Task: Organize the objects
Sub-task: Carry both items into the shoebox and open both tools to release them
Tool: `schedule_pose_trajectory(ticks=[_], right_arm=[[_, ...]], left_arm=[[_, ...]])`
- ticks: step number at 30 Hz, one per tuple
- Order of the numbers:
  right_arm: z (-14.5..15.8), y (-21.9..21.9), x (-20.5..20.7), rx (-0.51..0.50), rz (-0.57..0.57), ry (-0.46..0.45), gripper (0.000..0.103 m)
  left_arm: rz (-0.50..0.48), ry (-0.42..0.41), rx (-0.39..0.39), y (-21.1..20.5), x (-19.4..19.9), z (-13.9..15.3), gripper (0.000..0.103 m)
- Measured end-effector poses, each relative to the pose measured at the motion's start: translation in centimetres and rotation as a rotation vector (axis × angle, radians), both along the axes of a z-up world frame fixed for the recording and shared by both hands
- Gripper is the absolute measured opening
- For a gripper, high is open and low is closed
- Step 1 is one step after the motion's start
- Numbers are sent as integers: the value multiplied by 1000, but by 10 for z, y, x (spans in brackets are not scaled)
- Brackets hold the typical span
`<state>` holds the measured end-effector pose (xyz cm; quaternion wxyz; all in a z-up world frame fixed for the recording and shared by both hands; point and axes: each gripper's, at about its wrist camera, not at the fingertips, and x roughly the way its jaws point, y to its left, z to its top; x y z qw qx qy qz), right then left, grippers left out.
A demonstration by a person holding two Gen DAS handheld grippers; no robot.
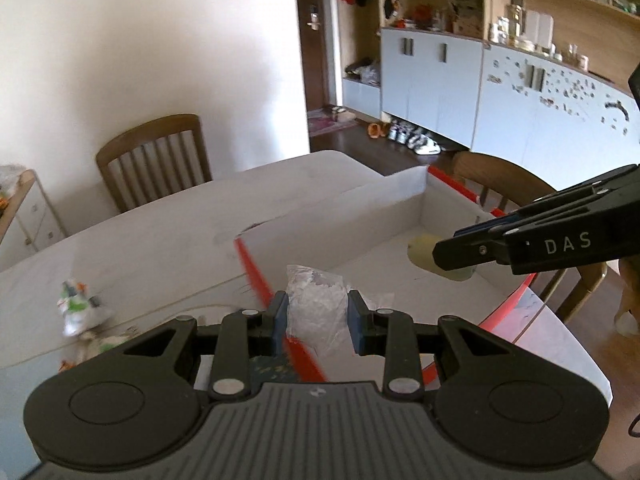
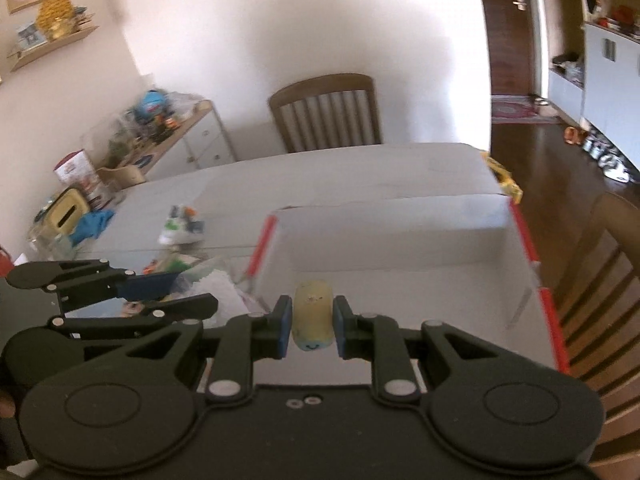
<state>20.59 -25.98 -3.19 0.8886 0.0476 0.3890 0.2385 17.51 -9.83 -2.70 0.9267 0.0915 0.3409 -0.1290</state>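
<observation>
Pinching a crinkled clear plastic bag (image 1: 316,300) between its blue pads, left gripper (image 1: 318,316) sits over the red-edged rim of the white cardboard box (image 1: 352,216). Right gripper (image 2: 308,326) clamps a rounded, pale-yellow soft toy (image 2: 313,320) between its fingers, above the box floor.

This is a lived-in family home, in its dining area: slat-backed brown wooden chairs (image 1: 154,160) stand at the far edge of a white-covered counter (image 1: 160,232). Pale blue cupboards under cluttered open wooden shelves (image 1: 532,20), shoes on the dark wood floor (image 1: 412,138), a brown front door (image 1: 314,40) and a toy-strewn low white sideboard (image 2: 176,136) show it.
</observation>
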Motion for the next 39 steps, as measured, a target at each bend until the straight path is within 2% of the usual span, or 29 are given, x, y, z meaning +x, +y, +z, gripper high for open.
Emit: schedule_pose_trajectory(ticks=[11, 26, 34, 39], right_arm=[[-31, -31, 25, -44, -55, 47, 20], [-85, -33, 63, -158, -16, 168, 20], [-97, -25, 69, -224, 23, 224, 20], [-100, -25, 71, -228, 29, 241, 19]], left_arm=[[-69, 59, 45, -41, 42, -25, 30], [-75, 309, 116, -63, 112, -85, 30], [-101, 402, 173, -73, 124, -101, 31], [-110, 439, 181, -71, 129, -103, 32]])
